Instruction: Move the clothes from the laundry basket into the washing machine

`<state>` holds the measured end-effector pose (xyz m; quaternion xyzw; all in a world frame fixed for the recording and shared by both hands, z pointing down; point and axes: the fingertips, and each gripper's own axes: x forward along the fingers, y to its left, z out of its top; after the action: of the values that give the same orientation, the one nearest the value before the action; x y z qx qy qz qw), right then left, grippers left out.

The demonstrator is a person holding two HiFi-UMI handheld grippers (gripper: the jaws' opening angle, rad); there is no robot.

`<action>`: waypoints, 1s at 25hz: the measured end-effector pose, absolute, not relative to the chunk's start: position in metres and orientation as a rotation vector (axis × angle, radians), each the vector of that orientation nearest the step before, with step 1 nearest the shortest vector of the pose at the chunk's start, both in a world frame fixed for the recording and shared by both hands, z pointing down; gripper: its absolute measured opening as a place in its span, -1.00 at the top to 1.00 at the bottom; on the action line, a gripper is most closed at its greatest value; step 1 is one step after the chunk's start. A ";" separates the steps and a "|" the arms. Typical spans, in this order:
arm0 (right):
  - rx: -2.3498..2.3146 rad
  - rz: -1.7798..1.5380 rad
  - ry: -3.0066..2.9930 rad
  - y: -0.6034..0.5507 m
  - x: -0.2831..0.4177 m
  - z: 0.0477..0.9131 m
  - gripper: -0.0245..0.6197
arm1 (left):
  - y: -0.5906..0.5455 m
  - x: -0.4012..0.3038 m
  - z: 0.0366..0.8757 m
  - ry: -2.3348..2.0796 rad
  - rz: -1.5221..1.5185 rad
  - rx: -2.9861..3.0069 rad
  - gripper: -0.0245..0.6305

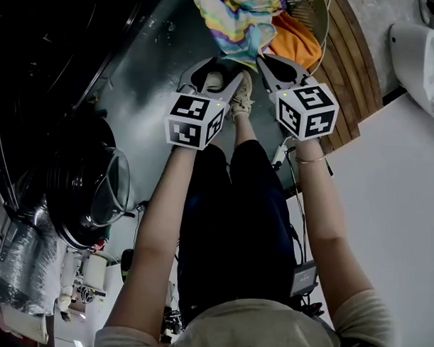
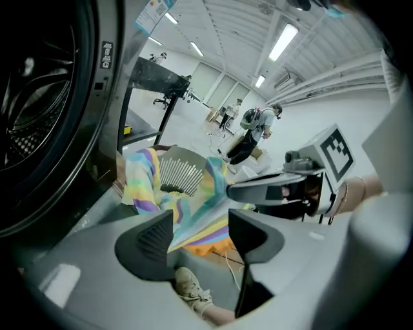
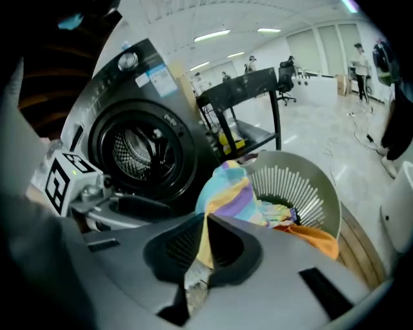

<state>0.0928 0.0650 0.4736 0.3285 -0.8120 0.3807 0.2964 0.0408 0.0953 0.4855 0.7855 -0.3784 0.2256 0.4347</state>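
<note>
Right gripper [image 3: 205,219] pinches a fold of striped cloth [image 3: 231,193] trailing from the laundry basket [image 3: 316,187] ahead; left gripper [image 2: 200,222], alongside, stands spread.

Bright hall, ceiling strip lights [image 2: 284,40], pale floor [image 3: 322,129]

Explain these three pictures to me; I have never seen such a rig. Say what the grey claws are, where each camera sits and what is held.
There is no robot here: a person holds a hand tool with two jaws in each hand. One picture comes from a camera on the person's head, looking down at both arms. The other two come from cameras riding on the tools, each looking along its own jaws. The left gripper has its jaws apart and presses on nothing. The right gripper is shut on a striped cloth that trails from a grey laundry basket. An orange garment lies in the basket too. Beside it stands a washing machine with its door open.
</note>
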 end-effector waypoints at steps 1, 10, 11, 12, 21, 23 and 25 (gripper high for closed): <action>0.901 1.045 -2.185 0.060 0.095 0.457 0.88 | 0.092 0.044 0.478 -0.933 0.561 1.977 0.13; 0.903 1.122 -2.594 0.020 0.075 0.283 0.88 | 0.049 0.074 0.412 -0.840 0.630 2.277 -0.17; 0.889 1.129 -2.644 0.018 0.070 0.264 0.88 | 0.044 0.076 0.407 -0.846 0.637 2.303 -0.17; 0.884 1.139 -2.688 0.017 0.067 0.248 0.88 | 0.038 0.077 0.402 -0.867 0.628 2.317 -0.17; 1.134 1.018 -2.606 -0.004 0.094 0.269 0.87 | 0.016 0.027 0.380 -1.122 0.509 2.168 0.78; 1.112 1.010 -2.519 0.000 0.092 0.303 0.87 | 0.018 0.009 0.380 -1.155 0.540 2.124 0.78; 1.054 1.036 -2.488 0.006 0.079 0.331 0.87 | 0.021 -0.010 0.380 -1.193 0.593 2.084 0.78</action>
<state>0.0793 0.0058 0.3305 0.3613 -0.8532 0.3554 0.1235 -0.0100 0.0213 0.3801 0.7959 -0.4558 0.2266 0.3278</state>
